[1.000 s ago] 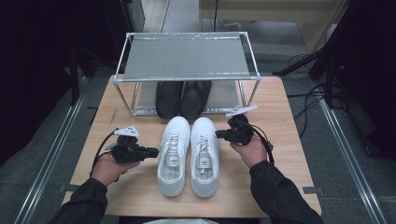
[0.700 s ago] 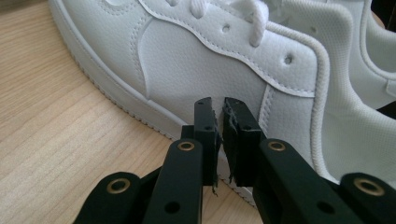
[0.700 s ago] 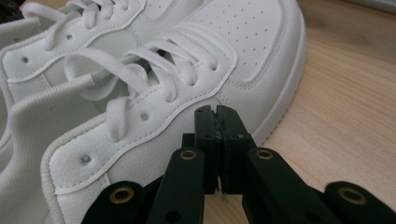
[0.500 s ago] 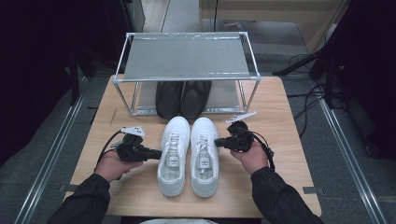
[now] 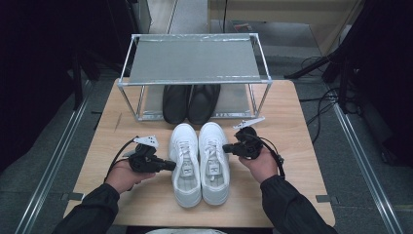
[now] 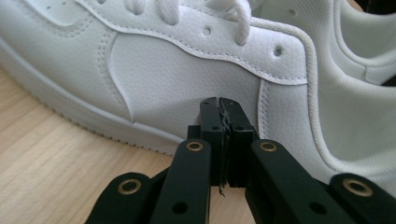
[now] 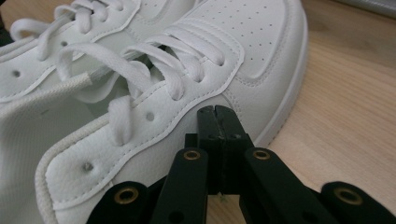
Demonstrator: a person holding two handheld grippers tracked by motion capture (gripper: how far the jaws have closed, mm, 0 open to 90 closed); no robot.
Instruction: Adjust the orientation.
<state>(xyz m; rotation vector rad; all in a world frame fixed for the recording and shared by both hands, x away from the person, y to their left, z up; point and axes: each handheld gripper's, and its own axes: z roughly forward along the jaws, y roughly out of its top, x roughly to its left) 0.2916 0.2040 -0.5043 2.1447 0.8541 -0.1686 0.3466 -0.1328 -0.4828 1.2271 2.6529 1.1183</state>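
Pair of white leather lace-up sneakers sits side by side mid-table on the light wooden tabletop (image 5: 302, 122), toes pointing away from me: left white sneaker (image 5: 185, 163), right white sneaker (image 5: 214, 161), touching along their inner sides.

My left gripper (image 5: 168, 165) comes in low from the left, jaws pressed fully together with nothing between them. In the left gripper view the tips (image 6: 223, 109) sit right at the outer side panel of the left sneaker (image 6: 154, 74), just above the sole and below the lace eyelets; can't tell if they actually touch.

My right gripper (image 5: 226, 147) mirrors it from the right, jaws also closed tight and empty. In the right gripper view the tips (image 7: 215, 116) are up against the outer side of the right sneaker (image 7: 224, 56), just under the laces; contact looks likely but I can't confirm.

Behind the sneakers: silver metal-frame shoe rack with mesh shelf (image 5: 195, 58) at the far edge, with a pair of black shoes (image 5: 191, 102) on its lower level, toes toward me.
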